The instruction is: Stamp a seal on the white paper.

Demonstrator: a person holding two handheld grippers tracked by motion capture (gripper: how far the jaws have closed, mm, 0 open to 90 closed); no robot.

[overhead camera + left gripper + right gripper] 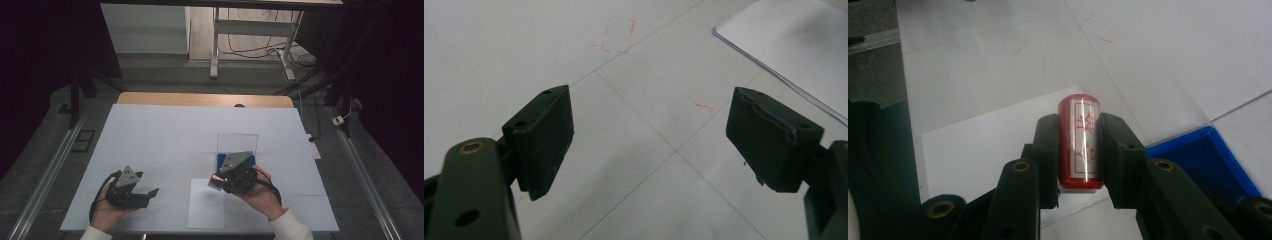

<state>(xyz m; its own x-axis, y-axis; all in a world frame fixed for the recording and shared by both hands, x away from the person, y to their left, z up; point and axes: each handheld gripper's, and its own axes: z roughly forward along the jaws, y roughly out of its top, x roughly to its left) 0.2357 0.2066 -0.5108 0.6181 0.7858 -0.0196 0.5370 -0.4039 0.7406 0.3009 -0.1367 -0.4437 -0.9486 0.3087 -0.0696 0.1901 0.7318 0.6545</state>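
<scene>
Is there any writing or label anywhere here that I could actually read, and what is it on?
Red cylinder held in the right gripper: a white label with red characters, too stylised and glared to read.
White table cover: faint red pen scribbles, no legible word.
Paper sheet and blue tray: no text visible.

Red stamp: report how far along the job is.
Done: the right gripper has the red stamp clamped between its jaws, lifted above the white paper sheet. In hand: carrying it, with the blue pad just beside. Left: no print shows on the sheet, so pressing probably remains. The left gripper is open, holding nothing.
</scene>
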